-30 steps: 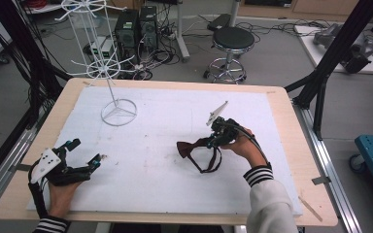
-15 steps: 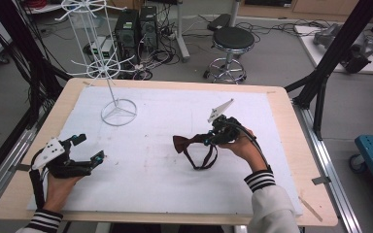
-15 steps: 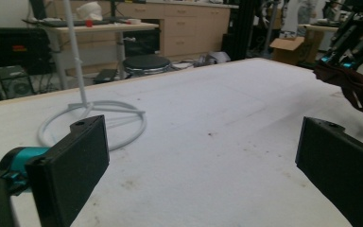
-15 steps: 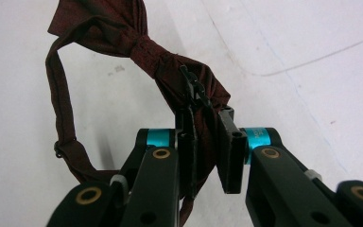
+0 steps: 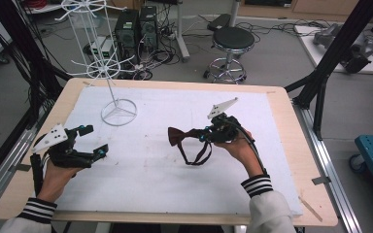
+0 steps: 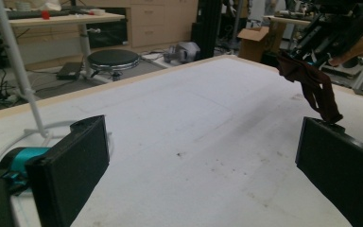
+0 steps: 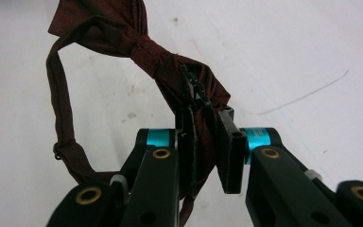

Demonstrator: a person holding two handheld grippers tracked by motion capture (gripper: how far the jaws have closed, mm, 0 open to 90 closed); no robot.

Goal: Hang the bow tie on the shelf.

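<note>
On the white surface (image 5: 141, 174), right of its middle, the right gripper (image 5: 205, 136) holds a dark red bow tie (image 5: 177, 136). In the right gripper view its jaws are pinched close together on one wing of the bow tie (image 7: 123, 28), with cloth pressed between the pads; the knot and the other wing stand beyond the tips. The strap (image 7: 56, 94) loops down from the bow and back under the gripper. In the high view the bow hangs clear above the surface, the strap dangling below it in a loop, and the gripper points toward the left side of the surface.

The left gripper (image 5: 91, 141) is near the surface's left edge, well apart from the bow tie. Its jaws stand wide with nothing between them; the left gripper view shows bare white surface in the gap, and the bow tie (image 6: 312, 82) farther off at upper right, hanging from the other gripper.

A white wire stand (image 5: 118, 110) rests on the surface's far left part, its ring base near the left gripper but not touching it.
</note>
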